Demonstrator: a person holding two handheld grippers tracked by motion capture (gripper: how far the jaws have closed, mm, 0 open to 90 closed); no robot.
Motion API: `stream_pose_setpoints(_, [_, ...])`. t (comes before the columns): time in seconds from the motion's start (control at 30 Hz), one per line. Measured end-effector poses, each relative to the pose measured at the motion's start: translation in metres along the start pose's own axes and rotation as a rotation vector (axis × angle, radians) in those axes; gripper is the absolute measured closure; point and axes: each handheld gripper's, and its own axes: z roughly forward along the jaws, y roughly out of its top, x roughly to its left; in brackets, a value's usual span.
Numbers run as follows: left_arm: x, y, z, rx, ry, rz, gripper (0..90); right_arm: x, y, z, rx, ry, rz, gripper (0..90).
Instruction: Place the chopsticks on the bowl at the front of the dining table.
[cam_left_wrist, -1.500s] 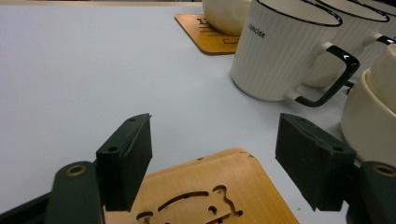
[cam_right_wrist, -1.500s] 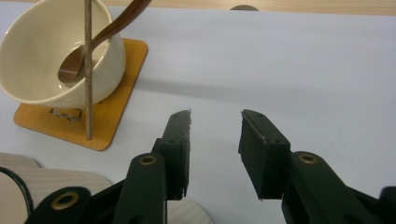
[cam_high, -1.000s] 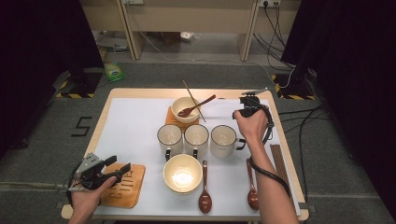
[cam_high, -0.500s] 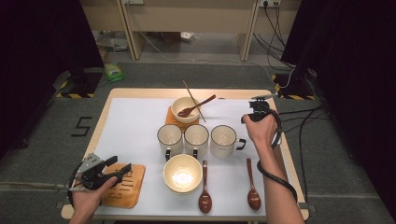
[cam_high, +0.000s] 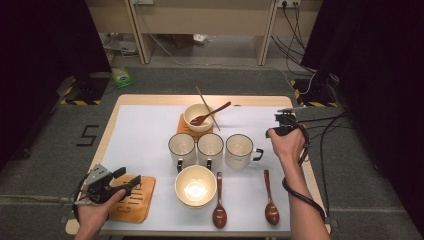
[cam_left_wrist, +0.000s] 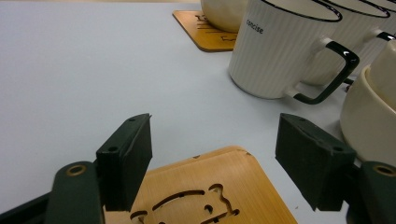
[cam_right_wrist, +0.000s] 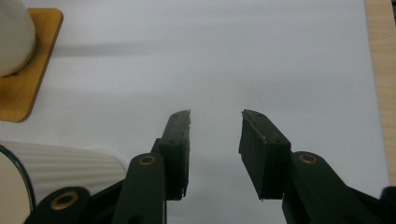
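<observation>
The right gripper (cam_high: 281, 122), jaws apart and empty, hangs over bare mat near the table's right edge (cam_high: 314, 176) (mug (cam_high: 240, 150) at its eight o'clock). The left gripper (cam_high: 126, 180), jaws wide, straddles the wooden coaster (cam_high: 133, 204).

left tongs (cam_high: 131, 180) wide open, right tongs (cam_right_wrist: 215, 122) parted

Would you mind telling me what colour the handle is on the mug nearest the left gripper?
Black, on a white ribbed mug; the left gripper view shows it best.
</observation>
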Motion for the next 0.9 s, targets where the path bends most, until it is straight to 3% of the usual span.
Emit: stream_pose_setpoints(0.9, [0.0,-0.001,0.001,0.003,0.001,-0.002,26.4,-0.03,-0.025,-0.003,0.043,-0.027,0.032,62.7])
